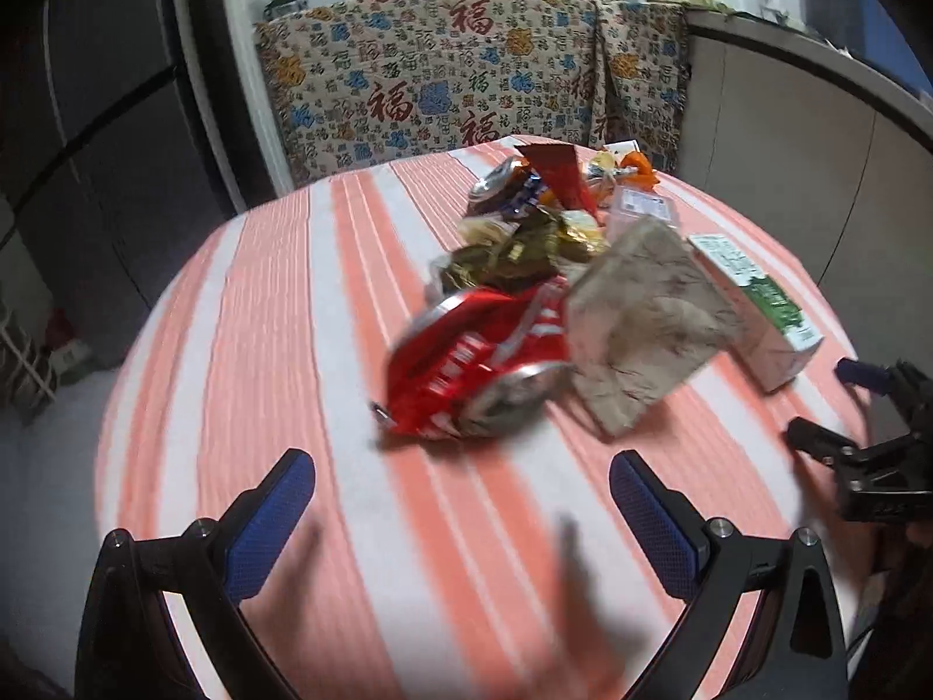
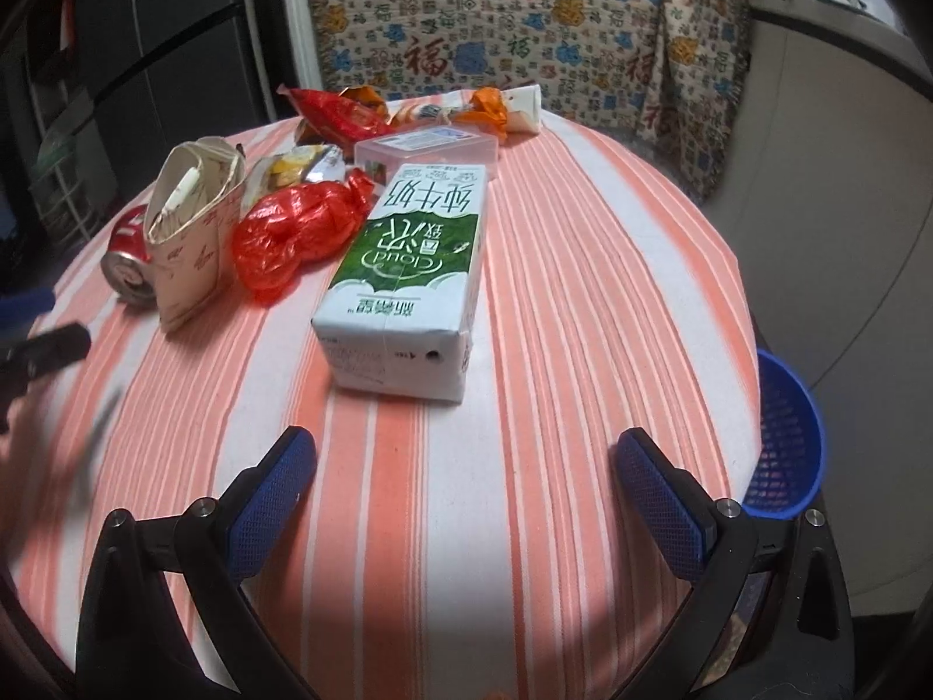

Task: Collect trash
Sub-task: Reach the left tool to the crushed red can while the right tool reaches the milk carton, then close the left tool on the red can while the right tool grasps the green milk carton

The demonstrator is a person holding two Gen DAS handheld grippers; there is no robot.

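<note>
Blurred red crushed can [image 1: 475, 361] in the left wrist view is smeared by motion, so its print can't be read; only its silver end shows in the right wrist view, rest hidden behind the beige paper bag [image 2: 195, 233]. Left gripper [image 1: 460, 516] has both blue pads spread wide w/ nothing between them, hovering over the near part of the striped tablecloth [image 2: 554, 303]. Right gripper [image 2: 463, 493] likewise released, jaws apart, empty, just near of the milk carton [image 2: 408, 280].

Trash sits in a loose pile mid-table to far side. Milk carton lies flat, white & green, Chinese print plus "Cloud", its end w/ a small round hole facing the camera. Left of it, touching, a crumpled red plastic bag [image 2: 297, 233]. Paper bag stands upright, mouth open, white bits inside, too small to ID. Behind the carton a clear plastic box [image 2: 428, 154], contents unclear. Farther back: red snack wrapper [image 2: 338, 111], orange wrappers [image 2: 490, 108], gold foil scraps [image 1: 525, 251], all overlapping, edges hard to separate.

Blue mesh bin [image 2: 784, 437] sits below the table's right edge, partly cut off by the table rim; inside not visible. Right gripper shows at far right edge of the left wrist view, cropped.
</note>
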